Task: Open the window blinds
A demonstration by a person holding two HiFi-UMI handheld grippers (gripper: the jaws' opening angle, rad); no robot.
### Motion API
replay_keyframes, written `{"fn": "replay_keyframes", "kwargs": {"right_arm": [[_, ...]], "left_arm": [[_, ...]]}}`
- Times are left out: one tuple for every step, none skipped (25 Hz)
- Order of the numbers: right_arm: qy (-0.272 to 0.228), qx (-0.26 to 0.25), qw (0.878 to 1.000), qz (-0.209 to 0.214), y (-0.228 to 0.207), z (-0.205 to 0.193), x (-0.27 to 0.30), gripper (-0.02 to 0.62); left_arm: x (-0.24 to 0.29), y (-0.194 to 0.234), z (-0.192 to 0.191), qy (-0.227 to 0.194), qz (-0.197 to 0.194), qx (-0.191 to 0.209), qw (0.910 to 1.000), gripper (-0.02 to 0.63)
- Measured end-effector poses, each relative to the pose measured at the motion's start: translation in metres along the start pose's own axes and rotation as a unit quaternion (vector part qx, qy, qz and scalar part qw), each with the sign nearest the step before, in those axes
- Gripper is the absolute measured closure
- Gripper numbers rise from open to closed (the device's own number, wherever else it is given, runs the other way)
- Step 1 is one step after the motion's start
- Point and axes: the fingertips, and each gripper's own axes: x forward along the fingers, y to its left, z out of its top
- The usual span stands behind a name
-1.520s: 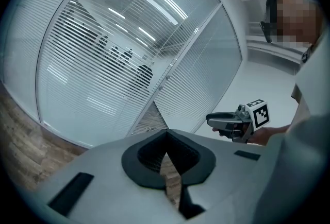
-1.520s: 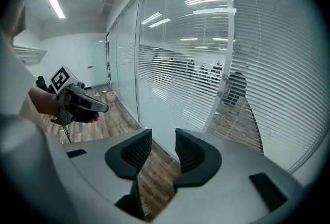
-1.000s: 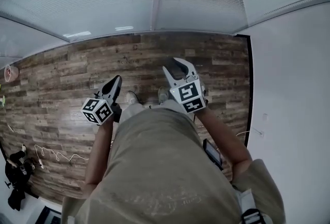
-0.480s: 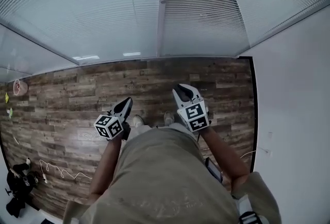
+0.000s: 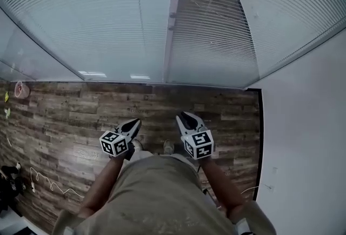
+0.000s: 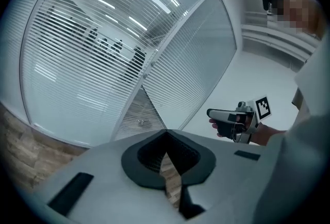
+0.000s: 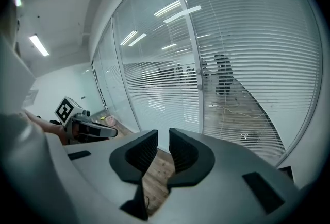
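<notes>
Looking steeply down from the person's head, closed window blinds cover a glass wall across the top of the scene and hang down to where the glass meets a wooden plank floor. A pale upright frame post divides the panes. Left of it the slats look milky and solid. Right of it another blind lets a dim room with the same wood floor show faintly through its slats. A plain white wall runs down the right side. The person's beige top fills the bottom centre, with both forearms stretched forward. The left claw and the right claw are held side by side above the floor, pointing toward the blinds but well short of them, touching nothing. The left claw's own camera shows its dark pads meeting at the tips, with nothing caught between them. The right claw's camera shows its ribbed pads drawn together to a narrow slit, also empty, with only floorboards visible through it. A thin white cable lies loose on the floor at the lower left.
</notes>
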Motion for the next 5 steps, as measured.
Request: {"fn": "replay_keyframes", "kwargs": {"right_arm": [[-0.001,0.006,1.0,0.001,-0.003,-0.001,-0.004,0.518],[-0.002,0.015,1.0,0.003,-0.007,-0.003,-0.007,0.518],[-0.003,0.027,1.0,0.004,-0.011,-0.005,-0.011,0.518],[-0.004,0.041,0.999,0.005,-0.016,-0.007,-0.016,0.518],[-0.005,0.055,0.998,0.006,-0.02,-0.009,-0.02,0.518]], "left_arm": [[0.003,-0.007,0.0,-0.001,-0.005,0.0,1.0,0.592],[0.007,-0.015,-0.001,-0.002,-0.012,0.0,0.9999,0.592],[0.011,-0.024,-0.003,-0.004,-0.021,-0.001,0.9998,0.592],[0.015,-0.034,-0.004,-0.005,-0.031,-0.002,0.9995,0.592],[0.019,-0.043,-0.006,-0.006,-0.041,-0.004,0.9991,0.592]]}}
